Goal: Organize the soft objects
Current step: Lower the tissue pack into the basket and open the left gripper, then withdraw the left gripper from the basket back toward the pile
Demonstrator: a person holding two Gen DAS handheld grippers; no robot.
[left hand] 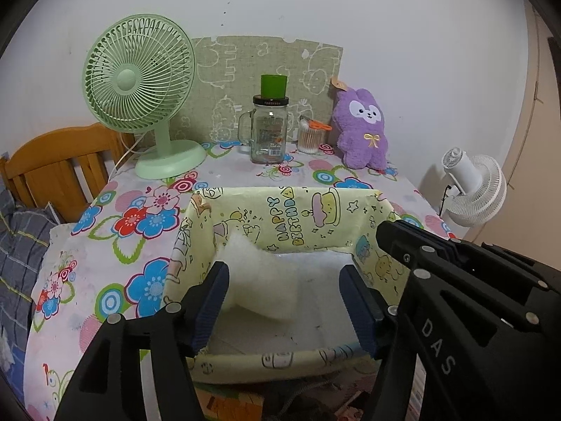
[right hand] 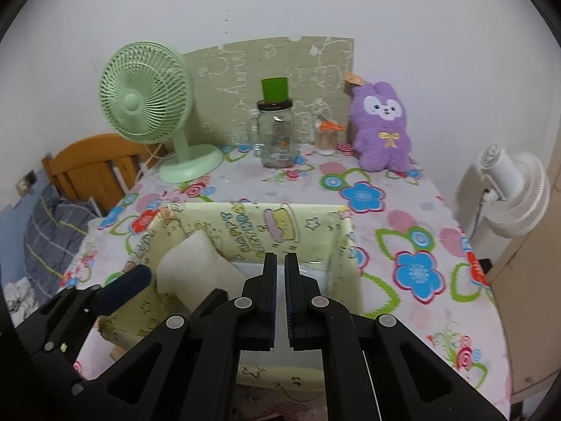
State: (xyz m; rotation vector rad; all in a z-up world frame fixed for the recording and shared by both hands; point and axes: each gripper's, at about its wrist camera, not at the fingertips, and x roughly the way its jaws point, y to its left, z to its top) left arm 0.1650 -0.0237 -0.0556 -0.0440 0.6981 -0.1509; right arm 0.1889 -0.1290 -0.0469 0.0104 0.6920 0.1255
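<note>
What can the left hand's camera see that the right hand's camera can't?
Only the left wrist view shows the left gripper head-on, jaws apart over the box, gripping nothing. Only the right wrist view shows the right gripper head-on, jaws shut and empty, and a wall socket at far left. Both show the white pad leaning in the box, the green fan, jar, purple plush and white fan.

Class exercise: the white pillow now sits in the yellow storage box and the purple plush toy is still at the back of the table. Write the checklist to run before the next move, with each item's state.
1. White pillow inside yellow box: ok.
2. Left gripper open, pads clear of pillow: ok.
3. Right gripper shut, empty: ok.
4. Purple plush toy upright, unobstructed: ok.
5. Room left in box: ok.
6. Glass jar clear of the reach path: cannot tell.
</note>
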